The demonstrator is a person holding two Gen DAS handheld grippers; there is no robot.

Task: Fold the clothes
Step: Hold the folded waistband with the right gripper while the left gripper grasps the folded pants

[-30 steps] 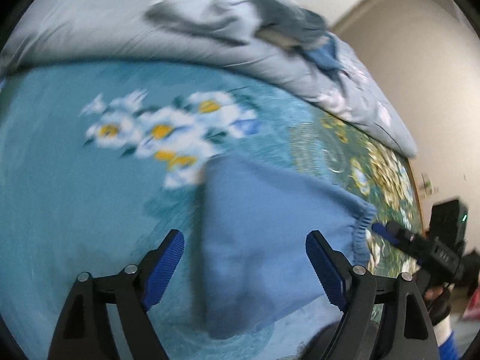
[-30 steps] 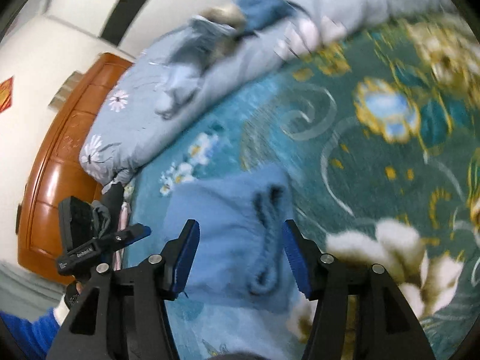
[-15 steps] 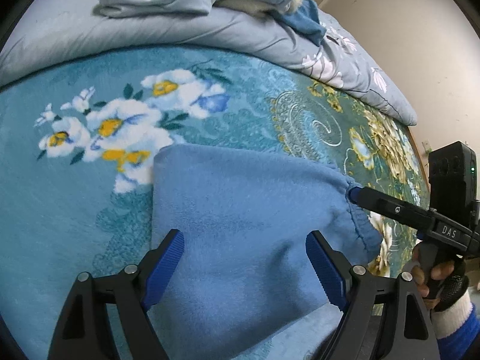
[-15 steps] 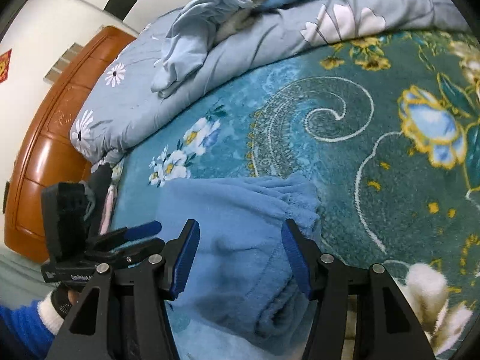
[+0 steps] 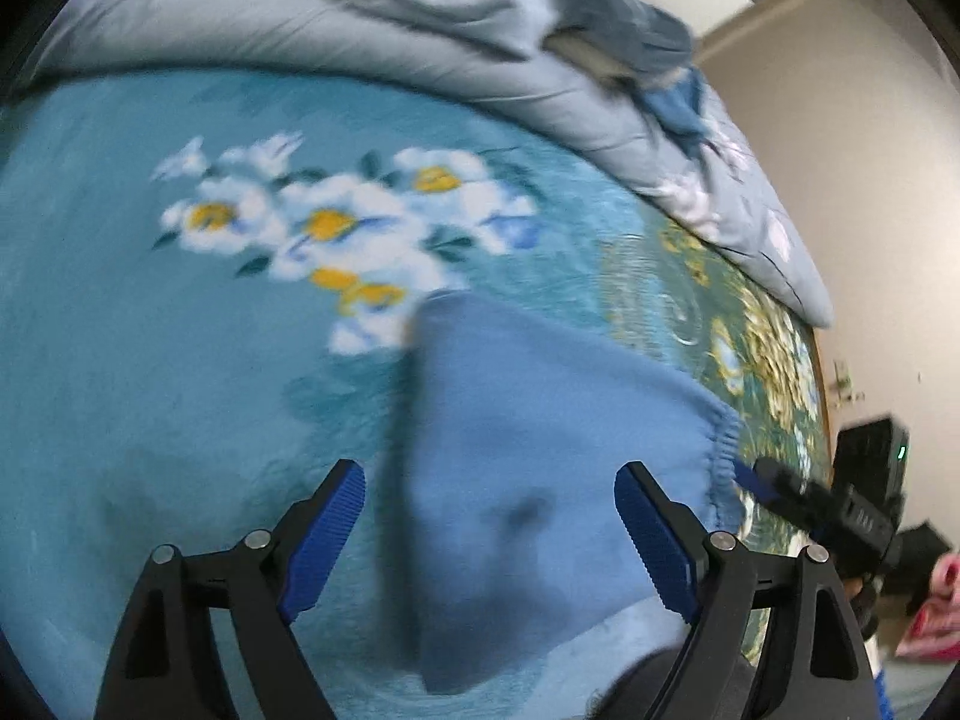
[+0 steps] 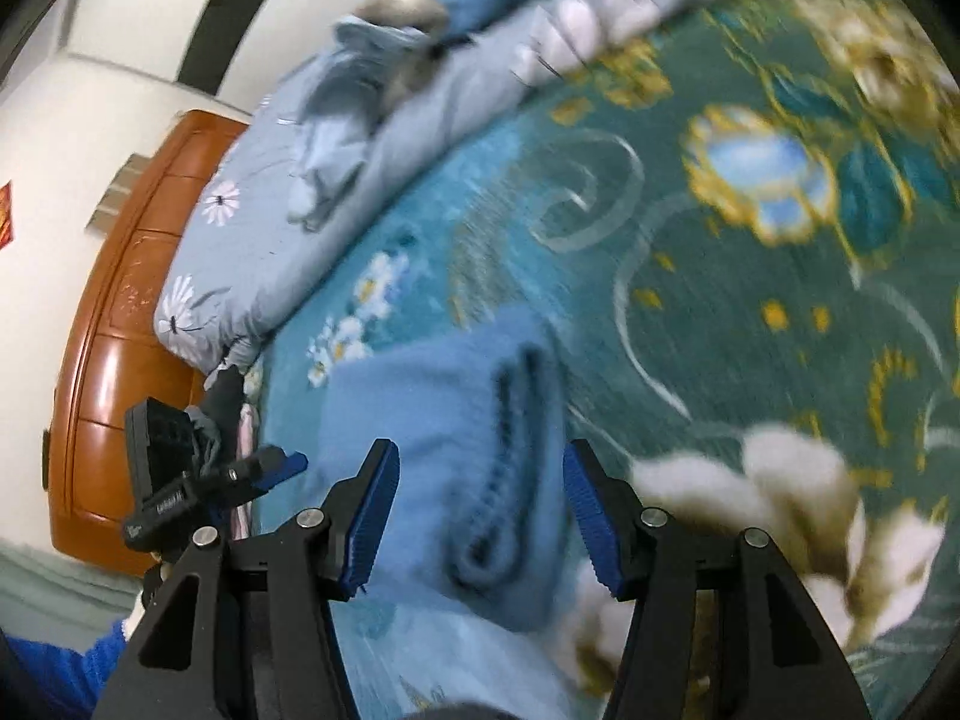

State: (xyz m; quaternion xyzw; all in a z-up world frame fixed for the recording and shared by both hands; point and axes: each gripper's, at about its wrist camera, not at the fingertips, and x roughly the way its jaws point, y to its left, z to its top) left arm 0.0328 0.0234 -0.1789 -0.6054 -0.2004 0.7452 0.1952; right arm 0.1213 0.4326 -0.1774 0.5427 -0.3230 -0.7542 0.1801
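While both frames are smeared by motion, the layout reads clearly enough. At the far left of the right wrist view stands a glossy orange-brown wooden headboard (image 6: 102, 372), and beside it a puffy grey-blue quilt (image 6: 264, 252) printed with small daisies lies along the bed's far edge, with crumpled clothes (image 6: 384, 60) heaped on top. Below it spreads a plush teal blanket (image 5: 150, 360) patterned with white and yellow flowers, turning darker green with gold scrolls toward the right. On this blanket lies the folded blue fleece garment (image 5: 540, 420), soft and matte, roughly rectangular, its gathered elastic hem bunched along its right side. The left claw (image 5: 489, 534) hovers over the garment's left part, its ribbed blue pads opening and well clear of the cloth, which shows between them. The right claw (image 6: 480, 516) is parted about halfway above the ribbed hem (image 6: 510, 468); whether its pads touch the fabric cannot be told.
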